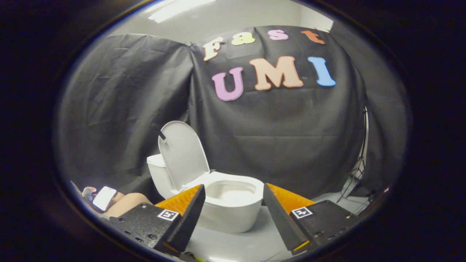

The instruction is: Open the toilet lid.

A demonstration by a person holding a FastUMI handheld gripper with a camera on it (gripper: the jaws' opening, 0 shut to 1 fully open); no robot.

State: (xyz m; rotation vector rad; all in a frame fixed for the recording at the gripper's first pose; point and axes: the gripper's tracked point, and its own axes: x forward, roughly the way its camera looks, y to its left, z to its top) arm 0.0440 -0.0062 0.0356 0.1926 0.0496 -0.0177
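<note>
I see a black cloth wall [276, 138] rising from a pale grey floor [251, 243], a ceiling light [174, 9] above it.

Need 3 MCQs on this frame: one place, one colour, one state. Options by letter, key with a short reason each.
1. Where is the toilet bowl relative to the gripper?
A. beyond its fingers, seen through the gap
B. clamped between them
C. behind a person's hand

2. What colour is the toilet lid?
A. black
B. white
C. blue

3. What state is the lid in?
A. shut flat
B. raised upright
C. lying on the floor

Key: 1 A, the bowl stands on the floor past the spread fingers. 2 B, lid matches the white bowl. 3 B, it leans up by the tank, bowl exposed.
</note>
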